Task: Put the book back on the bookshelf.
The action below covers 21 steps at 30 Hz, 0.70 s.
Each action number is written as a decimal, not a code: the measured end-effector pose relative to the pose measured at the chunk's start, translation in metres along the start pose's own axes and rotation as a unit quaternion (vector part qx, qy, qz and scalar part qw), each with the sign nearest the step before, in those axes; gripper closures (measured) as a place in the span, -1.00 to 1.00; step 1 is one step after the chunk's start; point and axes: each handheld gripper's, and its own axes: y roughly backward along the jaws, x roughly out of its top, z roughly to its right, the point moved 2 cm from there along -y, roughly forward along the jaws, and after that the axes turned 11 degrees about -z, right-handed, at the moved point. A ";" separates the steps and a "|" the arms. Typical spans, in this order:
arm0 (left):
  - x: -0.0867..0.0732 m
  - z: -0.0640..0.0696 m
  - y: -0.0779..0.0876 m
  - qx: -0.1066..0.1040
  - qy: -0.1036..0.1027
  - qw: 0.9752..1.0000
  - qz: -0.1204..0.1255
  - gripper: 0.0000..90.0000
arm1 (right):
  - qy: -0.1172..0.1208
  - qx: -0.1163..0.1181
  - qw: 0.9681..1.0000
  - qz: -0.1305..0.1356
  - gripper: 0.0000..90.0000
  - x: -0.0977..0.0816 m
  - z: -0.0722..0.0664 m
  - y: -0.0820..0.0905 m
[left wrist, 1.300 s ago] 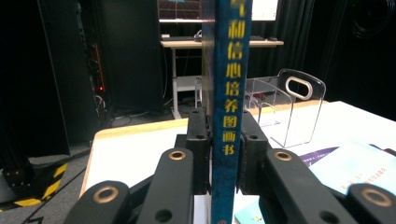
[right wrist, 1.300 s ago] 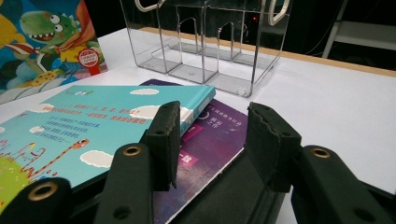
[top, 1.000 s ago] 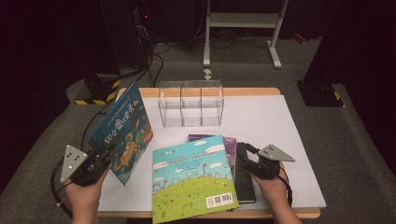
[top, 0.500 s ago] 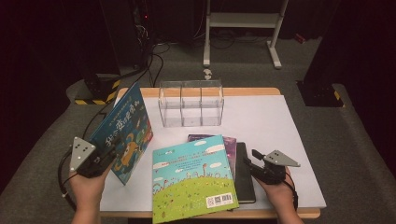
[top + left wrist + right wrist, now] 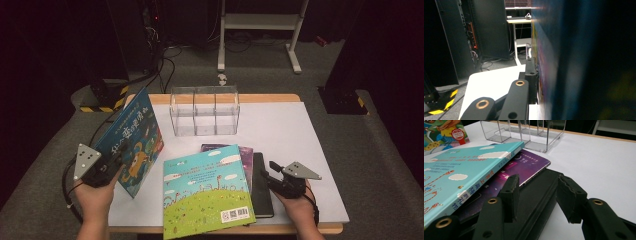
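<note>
1. Dark floor and black racks ring a table covered in white. From the high view, the left gripper holds a blue picture book upright at the near left, its jaws just closed on the cover. A clear rack stands far centre.
2. Left gripper view: one black jaw lies flat against the book. Should that grip slip, the tilted book could topple.
3. Right gripper view: the right gripper stands half-open and empty over a black book, beside purple and green-blue books.
</note>
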 end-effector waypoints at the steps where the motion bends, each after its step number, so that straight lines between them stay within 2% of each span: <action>1: 0.000 0.000 0.000 0.001 0.001 1.000 0.000 0.80 | -0.001 0.000 1.000 0.001 0.17 0.000 0.000 0.000; 8: 0.002 0.001 -0.002 0.002 0.015 1.000 0.000 0.83 | -0.005 0.004 1.000 0.002 0.17 -0.001 0.001 0.001; 13: 0.006 0.006 -0.006 0.005 0.009 1.000 -0.003 0.84 | -0.009 0.007 1.000 0.003 0.17 0.000 0.001 0.001; 18: 0.016 0.013 -0.012 -0.010 0.019 1.000 -0.004 0.85 | -0.012 0.008 1.000 0.007 0.17 0.000 0.003 0.002; 21: 0.026 0.018 -0.016 -0.011 0.024 1.000 0.010 0.85 | -0.015 0.009 1.000 0.007 0.17 -0.001 0.004 0.003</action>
